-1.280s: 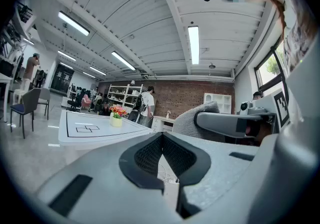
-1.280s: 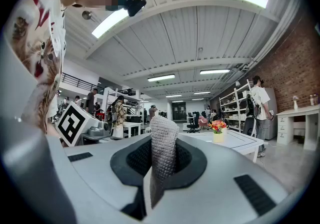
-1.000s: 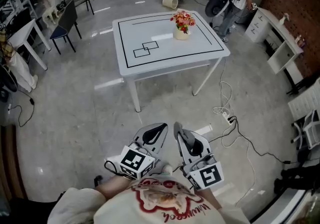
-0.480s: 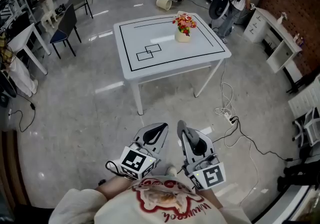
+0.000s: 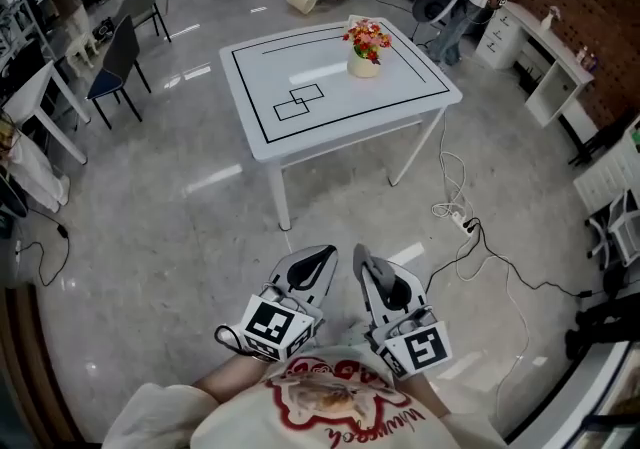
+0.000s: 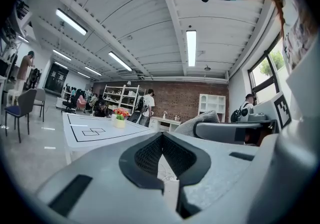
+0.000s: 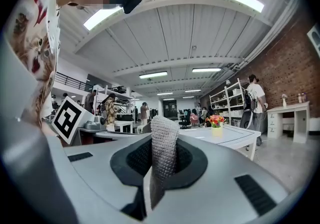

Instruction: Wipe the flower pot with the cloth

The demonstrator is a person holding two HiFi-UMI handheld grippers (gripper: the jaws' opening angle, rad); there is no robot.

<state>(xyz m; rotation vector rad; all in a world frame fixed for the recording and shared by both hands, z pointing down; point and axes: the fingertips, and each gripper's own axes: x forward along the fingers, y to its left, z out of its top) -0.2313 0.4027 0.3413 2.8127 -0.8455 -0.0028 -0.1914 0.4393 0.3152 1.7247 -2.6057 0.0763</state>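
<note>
Left gripper point(image 5: 318, 257) jaws pressed together, nothing between them. Right gripper point(image 5: 360, 259) just beside it, jaws clamped on a grey knit cloth point(image 7: 163, 143) that sticks up past the tips. Both point level, close to the person's shirt point(image 5: 320, 407). Grey floor point(image 5: 180, 237) ahead, power strip point(image 5: 462, 222) off to the right gripper's right. White table point(image 5: 300, 127) well ahead. Flower pot point(image 5: 363, 65) stands on its far right part, well apart from both grippers.
</note>
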